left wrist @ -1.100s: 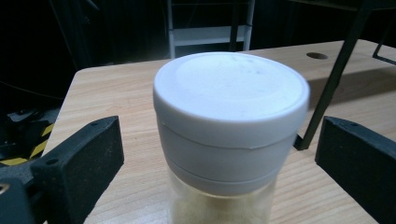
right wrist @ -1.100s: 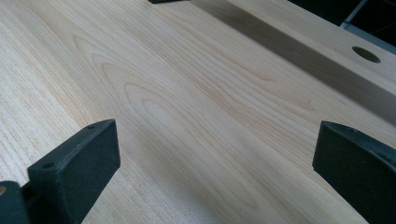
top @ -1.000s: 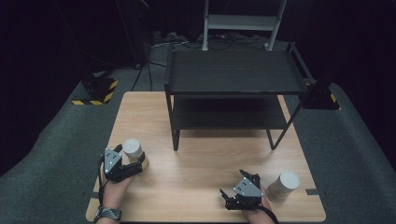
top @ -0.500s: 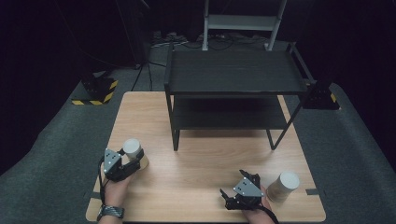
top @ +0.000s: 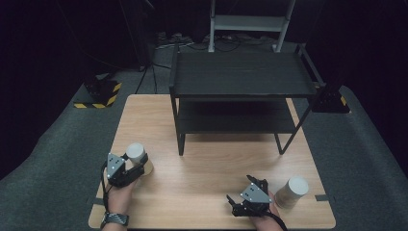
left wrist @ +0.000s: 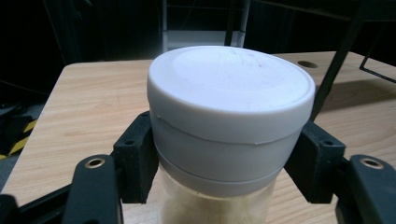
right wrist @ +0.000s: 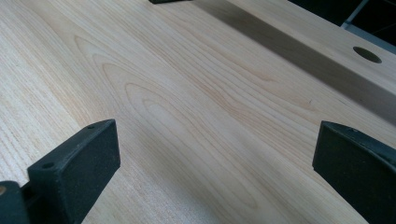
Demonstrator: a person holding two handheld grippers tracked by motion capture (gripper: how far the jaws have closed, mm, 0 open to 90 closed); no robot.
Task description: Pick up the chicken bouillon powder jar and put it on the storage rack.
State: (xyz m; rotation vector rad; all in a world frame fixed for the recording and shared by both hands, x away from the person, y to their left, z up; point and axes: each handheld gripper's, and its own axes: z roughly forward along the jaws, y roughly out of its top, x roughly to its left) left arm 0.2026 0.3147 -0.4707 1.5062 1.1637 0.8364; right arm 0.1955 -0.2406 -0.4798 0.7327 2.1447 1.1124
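The white-lidded jar (left wrist: pixel 231 116) stands upright at the near left corner of the table (top: pixel 211 168), and your left gripper (top: pixel 126 169) has just closed its jaws on it: the pads (left wrist: pixel 135 158) press the lid's skirt on both sides. Lift straight up and keep the jar level, since the hold sits high on the lid. Your right gripper (top: pixel 250 198) rests spread and empty, just beside the second jar (top: pixel 292 191). Leave it there until the first is placed, perhaps on the black shelf (top: pixel 240 77).
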